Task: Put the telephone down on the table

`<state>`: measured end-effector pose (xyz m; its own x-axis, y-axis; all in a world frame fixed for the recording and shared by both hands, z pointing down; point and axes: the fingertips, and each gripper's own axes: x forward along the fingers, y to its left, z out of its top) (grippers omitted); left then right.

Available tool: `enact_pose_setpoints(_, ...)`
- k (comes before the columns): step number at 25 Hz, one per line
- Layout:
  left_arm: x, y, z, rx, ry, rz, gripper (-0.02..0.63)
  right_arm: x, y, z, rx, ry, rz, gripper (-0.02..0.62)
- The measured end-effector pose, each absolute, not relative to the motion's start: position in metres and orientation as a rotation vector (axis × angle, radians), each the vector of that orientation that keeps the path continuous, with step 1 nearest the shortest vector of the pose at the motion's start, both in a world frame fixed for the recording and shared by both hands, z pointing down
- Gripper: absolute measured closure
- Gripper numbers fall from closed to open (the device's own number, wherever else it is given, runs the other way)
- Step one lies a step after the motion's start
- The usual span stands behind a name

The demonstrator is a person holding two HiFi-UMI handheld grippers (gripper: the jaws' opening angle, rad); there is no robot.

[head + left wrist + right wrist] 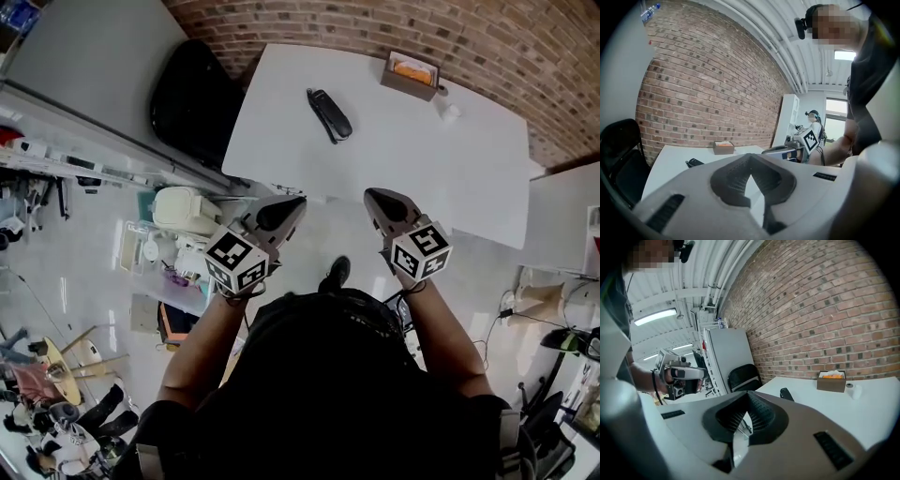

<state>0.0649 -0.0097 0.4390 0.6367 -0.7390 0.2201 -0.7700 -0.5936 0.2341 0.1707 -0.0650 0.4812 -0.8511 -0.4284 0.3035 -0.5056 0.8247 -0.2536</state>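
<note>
A black telephone (328, 114) lies flat on the white table (422, 169), toward its far left. No gripper touches it. My left gripper (296, 202) and right gripper (370, 195) hover side by side at the table's near edge, both pointing at the table, both shut and empty. In the left gripper view the telephone (695, 162) lies well beyond the closed jaws (750, 158), left of centre. The right gripper view shows the telephone (786, 393) ahead, beyond its closed jaws (747, 397).
A small cardboard box (412, 75) with orange contents and a little white roll (450, 112) sit near the table's far edge by the brick wall. A black chair (192, 98) stands at the table's left. Cluttered floor and shelves lie left of me.
</note>
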Motion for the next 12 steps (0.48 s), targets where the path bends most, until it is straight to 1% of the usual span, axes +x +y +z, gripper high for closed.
enact_pose_setpoints(5, 0.059, 0.039, 0.434, 2.589, -1.185, 0.119, 0.598, 0.162, -0.012, 0.469, 0.76, -2.781, 0.458, 0.58)
enact_pose_setpoints(12, 0.035, 0.134, 0.427, 2.625, -1.142, 0.09, 0.598, 0.137, 0.084, 0.455, 0.815, -2.776, 0.411, 0.58)
